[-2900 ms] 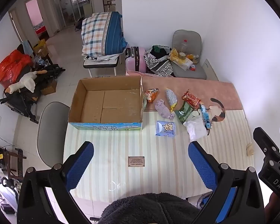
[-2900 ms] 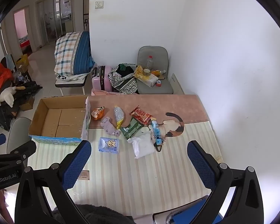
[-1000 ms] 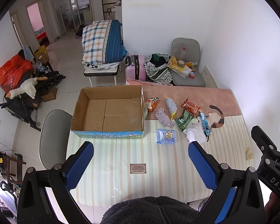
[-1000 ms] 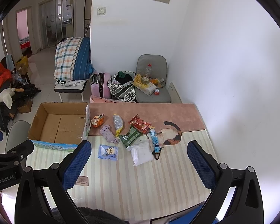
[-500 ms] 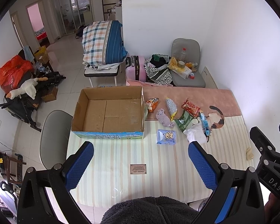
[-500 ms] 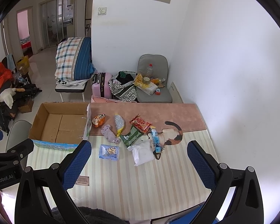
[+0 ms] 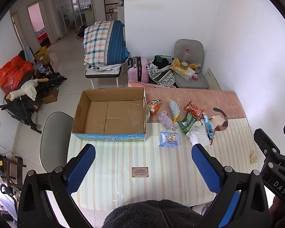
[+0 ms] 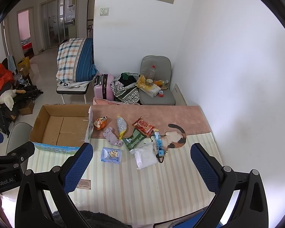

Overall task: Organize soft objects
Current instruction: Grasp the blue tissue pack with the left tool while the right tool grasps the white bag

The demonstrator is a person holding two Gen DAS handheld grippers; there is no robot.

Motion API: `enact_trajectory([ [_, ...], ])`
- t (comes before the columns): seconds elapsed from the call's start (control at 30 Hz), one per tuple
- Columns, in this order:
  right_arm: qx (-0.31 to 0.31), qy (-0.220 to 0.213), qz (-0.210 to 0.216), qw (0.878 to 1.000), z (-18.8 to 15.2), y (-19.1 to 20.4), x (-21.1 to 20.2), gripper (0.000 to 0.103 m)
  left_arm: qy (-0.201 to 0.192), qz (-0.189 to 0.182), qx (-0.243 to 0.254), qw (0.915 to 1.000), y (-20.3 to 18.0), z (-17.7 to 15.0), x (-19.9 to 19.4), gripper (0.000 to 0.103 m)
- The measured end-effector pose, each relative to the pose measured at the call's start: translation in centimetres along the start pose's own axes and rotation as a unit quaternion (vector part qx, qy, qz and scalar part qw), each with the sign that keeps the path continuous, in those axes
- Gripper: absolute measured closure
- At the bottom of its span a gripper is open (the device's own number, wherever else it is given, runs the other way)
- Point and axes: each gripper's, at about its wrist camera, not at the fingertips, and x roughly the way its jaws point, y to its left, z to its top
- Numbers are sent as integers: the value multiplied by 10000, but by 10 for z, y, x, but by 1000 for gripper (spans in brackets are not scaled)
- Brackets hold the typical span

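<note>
Both grippers are held high above the table [image 7: 123, 180], well apart from everything on it. The left gripper [image 7: 143, 163] is spread wide with nothing between its fingers, and the right gripper [image 8: 141, 163] is likewise wide open and empty. The soft things are gathered in a loose cluster just right of the cardboard box [image 7: 112, 112], whose inside is bare. Nearest the fingers is the blue tissue pack [image 8: 111, 155], lying flat, apart from the box and slightly toward the person. Beyond it the purple sock [image 8: 112, 136] is laid with its long axis slanting away toward the box corner, and the white cloth [image 8: 144, 155] lies to its right, touching the green packet [image 8: 134, 137]. Seen from the right wrist, the cluster sits almost straight ahead between the fingers; from the left wrist it lies ahead and to the right. The right gripper is therefore judged the nearer, with the box on the left gripper's side.
</note>
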Motion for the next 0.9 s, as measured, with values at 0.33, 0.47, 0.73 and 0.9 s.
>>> enact_trajectory([
  [0.33,358,332,2,9988,1,-30,40,0,303,-39,104,9995,-13,24,42,0],
  [0.47,584,828,-10,9949,1,-56,100,0,865,-47,81,9962,-22,39,110,0],
  [0.73,2085,2705,632,9377,-41,-118,323,0,2939,-1055,-998,9447,-58,32,291,9],
  [0.9,2574,3672,728,8909,-88,-123,449,0,4050,-1091,-1861,8885,-77,6,396,15],
])
